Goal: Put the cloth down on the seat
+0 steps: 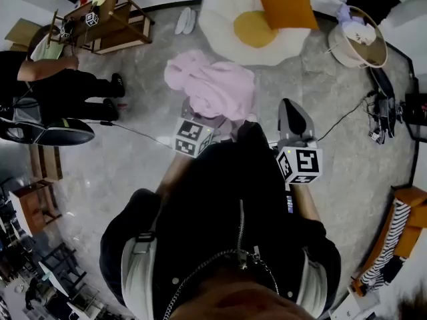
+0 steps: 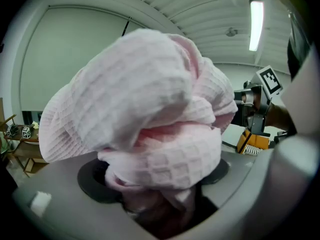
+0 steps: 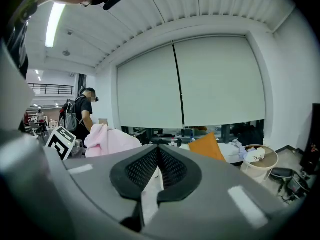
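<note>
head view steeply down; gripper views level, share cloth [image 2: 150, 109]

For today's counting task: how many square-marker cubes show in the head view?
4. One cube on the left tongs gripping the pink cloth, one on the shut right tongs, two apparently on the wooden rack at upper left. Others may be hidden.

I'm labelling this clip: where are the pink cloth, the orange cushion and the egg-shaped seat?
pink cloth [image 1: 212, 85], head view, middle of the bunched fabric.
orange cushion [image 1: 283, 2], head view, centre of its face.
egg-shaped seat [image 1: 217, 13], head view, bare white edge left of the yolk.
</note>
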`<action>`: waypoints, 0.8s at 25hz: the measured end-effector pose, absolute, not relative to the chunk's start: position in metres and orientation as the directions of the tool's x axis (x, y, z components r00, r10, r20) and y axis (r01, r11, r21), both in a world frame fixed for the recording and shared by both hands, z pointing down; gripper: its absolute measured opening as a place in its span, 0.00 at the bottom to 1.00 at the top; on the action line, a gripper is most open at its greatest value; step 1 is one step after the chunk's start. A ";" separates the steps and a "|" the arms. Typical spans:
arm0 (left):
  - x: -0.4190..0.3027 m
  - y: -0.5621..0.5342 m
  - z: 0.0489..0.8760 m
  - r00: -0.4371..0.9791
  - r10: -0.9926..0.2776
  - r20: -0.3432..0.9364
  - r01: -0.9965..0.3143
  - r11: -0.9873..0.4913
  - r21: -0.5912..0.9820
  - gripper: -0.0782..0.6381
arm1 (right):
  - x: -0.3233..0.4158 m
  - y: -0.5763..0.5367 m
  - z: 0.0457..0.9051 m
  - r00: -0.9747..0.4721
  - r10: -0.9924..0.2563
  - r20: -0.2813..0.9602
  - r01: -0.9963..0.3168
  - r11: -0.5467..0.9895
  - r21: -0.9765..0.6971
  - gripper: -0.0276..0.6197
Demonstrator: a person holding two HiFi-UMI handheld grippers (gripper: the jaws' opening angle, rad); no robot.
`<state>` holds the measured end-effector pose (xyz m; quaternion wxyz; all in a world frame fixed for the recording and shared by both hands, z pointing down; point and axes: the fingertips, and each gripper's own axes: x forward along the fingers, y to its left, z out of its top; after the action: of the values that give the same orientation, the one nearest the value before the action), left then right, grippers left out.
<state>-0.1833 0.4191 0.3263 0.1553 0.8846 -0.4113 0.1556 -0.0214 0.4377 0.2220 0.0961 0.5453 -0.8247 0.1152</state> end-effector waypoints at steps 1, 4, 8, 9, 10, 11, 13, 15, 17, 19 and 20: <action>-0.183 0.420 0.327 0.616 -0.677 0.403 -0.774 -0.616 0.148 0.68 | -0.022 0.439 0.222 -0.385 -0.878 0.285 -0.922 0.377 -0.086 0.05; -0.178 0.423 0.329 0.622 -0.671 0.404 -0.768 -0.623 0.148 0.68 | -0.018 0.445 0.222 -0.378 -0.882 0.280 -0.925 0.370 -0.083 0.05; -0.171 0.430 0.330 0.630 -0.661 0.408 -0.760 -0.633 0.148 0.68 | -0.011 0.455 0.225 -0.372 -0.883 0.287 -0.928 0.362 -0.088 0.05; -0.170 0.432 0.331 0.633 -0.658 0.408 -0.757 -0.636 0.149 0.68 | -0.011 0.456 0.225 -0.372 -0.882 0.288 -0.928 0.362 -0.090 0.05; -0.170 0.433 0.331 0.635 -0.655 0.409 -0.755 -0.638 0.150 0.68 | -0.011 0.458 0.225 -0.374 -0.881 0.289 -0.927 0.363 -0.092 0.05; -0.170 0.434 0.332 0.638 -0.653 0.409 -0.753 -0.641 0.151 0.68 | -0.013 0.459 0.225 -0.377 -0.880 0.290 -0.926 0.366 -0.092 0.05; -0.169 0.435 0.333 0.644 -0.648 0.407 -0.748 -0.645 0.157 0.68 | -0.015 0.461 0.226 -0.381 -0.877 0.293 -0.924 0.372 -0.089 0.05; -0.167 0.437 0.334 0.647 -0.646 0.404 -0.746 -0.647 0.161 0.68 | -0.014 0.463 0.226 -0.382 -0.877 0.292 -0.924 0.374 -0.085 0.05; -0.165 0.439 0.335 0.647 -0.645 0.407 -0.745 -0.648 0.158 0.68 | -0.013 0.465 0.229 -0.382 -0.877 0.292 -0.923 0.374 -0.086 0.05; -0.164 0.441 0.338 0.647 -0.642 0.411 -0.744 -0.650 0.156 0.68 | -0.013 0.466 0.231 -0.384 -0.875 0.294 -0.923 0.375 -0.091 0.05; -0.164 0.441 0.338 0.648 -0.641 0.412 -0.743 -0.651 0.156 0.68 | -0.013 0.466 0.231 -0.387 -0.874 0.295 -0.922 0.376 -0.094 0.05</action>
<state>-0.1637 0.4412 0.3384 0.1576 0.8939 -0.3869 0.1623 -0.0130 0.4661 0.2311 0.0982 0.5450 -0.8236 0.1223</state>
